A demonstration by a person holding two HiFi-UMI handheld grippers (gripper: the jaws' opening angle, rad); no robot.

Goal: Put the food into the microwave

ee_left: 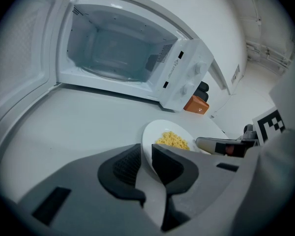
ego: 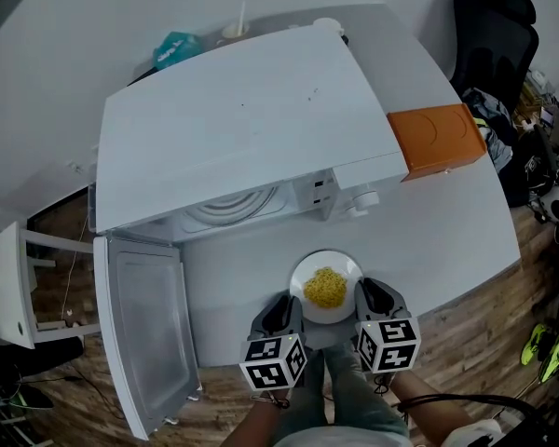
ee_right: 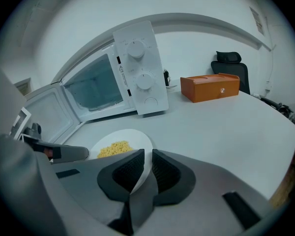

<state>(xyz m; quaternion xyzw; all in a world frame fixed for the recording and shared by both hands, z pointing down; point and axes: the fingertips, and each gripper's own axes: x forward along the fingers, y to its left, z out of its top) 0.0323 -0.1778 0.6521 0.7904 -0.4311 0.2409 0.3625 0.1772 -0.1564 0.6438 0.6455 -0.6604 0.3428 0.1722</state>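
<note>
Left gripper (ego: pixel 279 315) and right gripper (ego: pixel 378 298) clamp the plate (ego: pixel 326 257) — seemingly resting on the grey table (ego: pixel 447 236) — before the open microwave (ego: pixel 242 119); wood floor (ego: pixel 475 347) around.

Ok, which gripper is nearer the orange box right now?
Right. The right gripper grips the plate on the side toward the orange box; the left gripper grips its opposite rim, farther off.

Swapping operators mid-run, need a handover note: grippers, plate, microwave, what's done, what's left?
Left gripper: shut on the plate at its left rim.
Right gripper: shut on its right rim.
Plate with yellow food is in front of the microwave, outside it; lifted or resting, unclear.
Done: door wide open, plate gripped.
Left: carry plate in, release.
</note>
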